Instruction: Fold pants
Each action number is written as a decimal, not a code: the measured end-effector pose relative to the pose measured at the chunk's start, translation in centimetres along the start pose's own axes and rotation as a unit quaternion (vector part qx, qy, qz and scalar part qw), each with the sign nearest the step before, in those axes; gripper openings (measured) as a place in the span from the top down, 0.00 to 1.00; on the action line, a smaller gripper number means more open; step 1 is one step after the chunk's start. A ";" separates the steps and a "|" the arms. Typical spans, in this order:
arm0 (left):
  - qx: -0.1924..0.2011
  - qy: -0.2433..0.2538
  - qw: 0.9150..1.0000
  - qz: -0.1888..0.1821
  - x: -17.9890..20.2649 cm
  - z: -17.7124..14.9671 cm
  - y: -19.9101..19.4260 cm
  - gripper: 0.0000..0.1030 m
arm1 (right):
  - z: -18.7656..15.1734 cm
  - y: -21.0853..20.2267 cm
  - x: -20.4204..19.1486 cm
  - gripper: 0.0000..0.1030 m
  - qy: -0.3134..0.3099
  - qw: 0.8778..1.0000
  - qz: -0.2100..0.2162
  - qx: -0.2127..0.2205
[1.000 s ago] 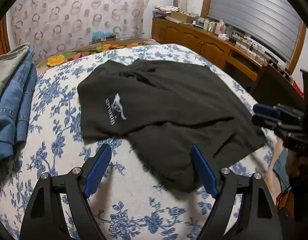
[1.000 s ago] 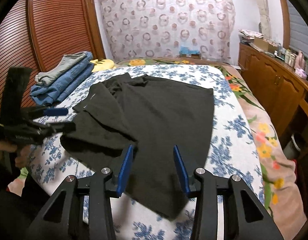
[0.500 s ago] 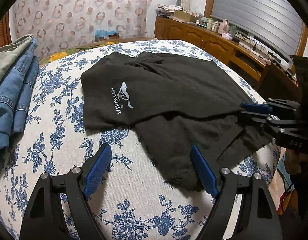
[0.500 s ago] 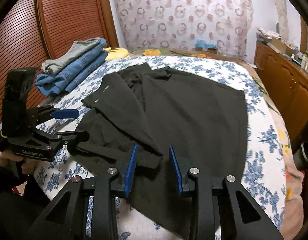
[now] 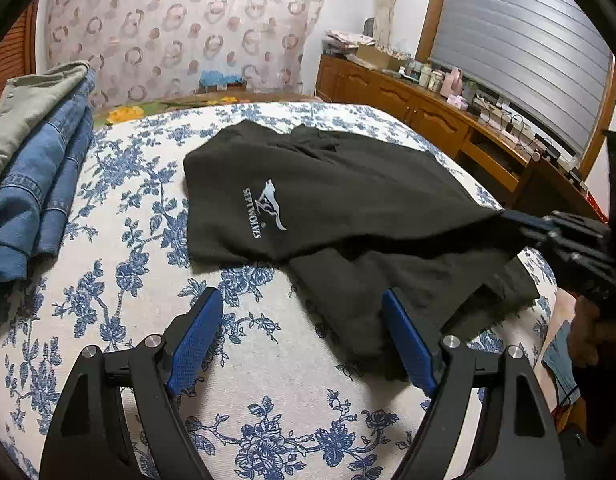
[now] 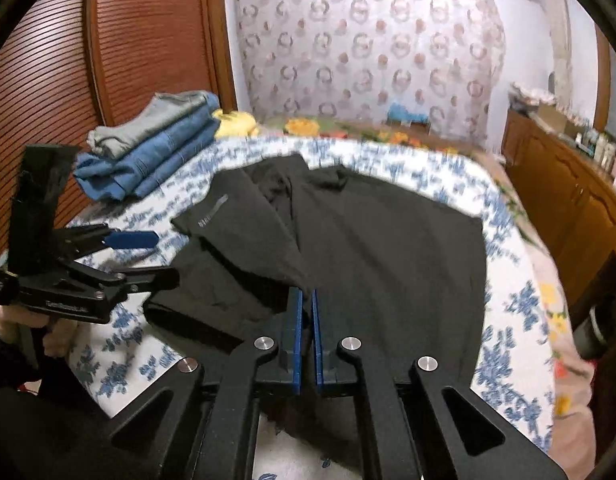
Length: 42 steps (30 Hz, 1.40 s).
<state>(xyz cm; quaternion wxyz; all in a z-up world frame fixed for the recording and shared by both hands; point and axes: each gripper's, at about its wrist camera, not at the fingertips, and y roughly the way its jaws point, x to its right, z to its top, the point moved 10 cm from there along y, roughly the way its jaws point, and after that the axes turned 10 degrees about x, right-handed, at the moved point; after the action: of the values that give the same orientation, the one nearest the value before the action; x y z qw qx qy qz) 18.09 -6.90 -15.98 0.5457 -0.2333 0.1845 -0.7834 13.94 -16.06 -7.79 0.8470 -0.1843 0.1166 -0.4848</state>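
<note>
Blue-flowered bedding (image 5: 120, 292) covers the bed in the left wrist view, with black pants (image 5: 347, 200) spread across its middle, white logo up. The left gripper (image 5: 304, 320) hovers over the near pant edge, jaws spread wide and empty. Folded jeans (image 5: 36, 200) lie at the left, a wooden cabinet (image 5: 419, 108) stands behind.

Seen from the right wrist, the right gripper (image 6: 304, 304) has its blue pads pinched together on a fold of the pants (image 6: 387, 248), though blur softens the cloth edge. The left gripper (image 6: 148, 256) sits beside the pants.
</note>
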 end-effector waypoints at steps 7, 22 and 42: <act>0.024 0.033 0.999 0.003 0.8 0.5 -0.5 0.20 | 0.2 -3.8 0.0 0.96 -0.012 0.999 -0.024 0.044; 0.028 0.044 0.999 -0.006 1.1 0.2 -0.5 0.20 | -2.5 -7.5 2.3 0.96 0.009 0.997 -0.070 0.039; 0.024 0.046 0.999 -0.004 1.3 0.0 -0.5 0.20 | -6.5 -6.8 4.9 0.96 0.063 0.995 -0.077 -0.022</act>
<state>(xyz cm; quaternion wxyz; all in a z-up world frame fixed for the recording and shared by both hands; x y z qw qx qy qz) 17.37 -7.95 -15.51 0.5391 -0.1848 0.1900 -0.7994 8.66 -24.78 -10.82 0.7940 -0.1801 0.1654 -0.5566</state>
